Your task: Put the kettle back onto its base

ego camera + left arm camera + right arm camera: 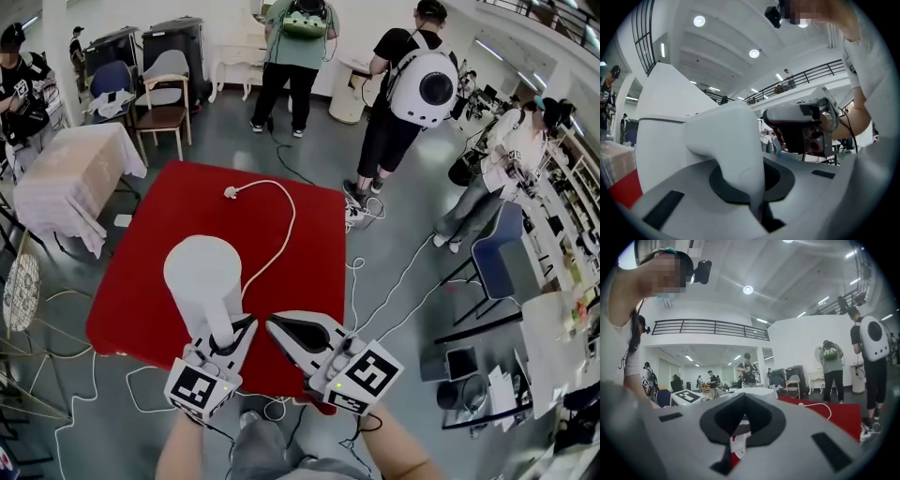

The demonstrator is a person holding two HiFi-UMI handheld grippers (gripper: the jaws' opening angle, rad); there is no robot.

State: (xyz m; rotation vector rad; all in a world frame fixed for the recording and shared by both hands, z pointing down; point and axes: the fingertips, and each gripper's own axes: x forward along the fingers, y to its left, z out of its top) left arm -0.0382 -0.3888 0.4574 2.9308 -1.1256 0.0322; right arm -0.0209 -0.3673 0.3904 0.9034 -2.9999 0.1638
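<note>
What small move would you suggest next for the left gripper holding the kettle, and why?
Probably lower the kettle straight down, keeping the left gripper shut on its handle. The base is hidden beneath the kettle in the head view, but the cord emerges from under it, so it seems aligned; whether it is seated, I cannot tell.

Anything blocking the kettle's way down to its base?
Nothing visible does. The kettle, gripped by the left gripper, hides whatever lies beneath it. Only the white cord trails out across the red table.
</note>
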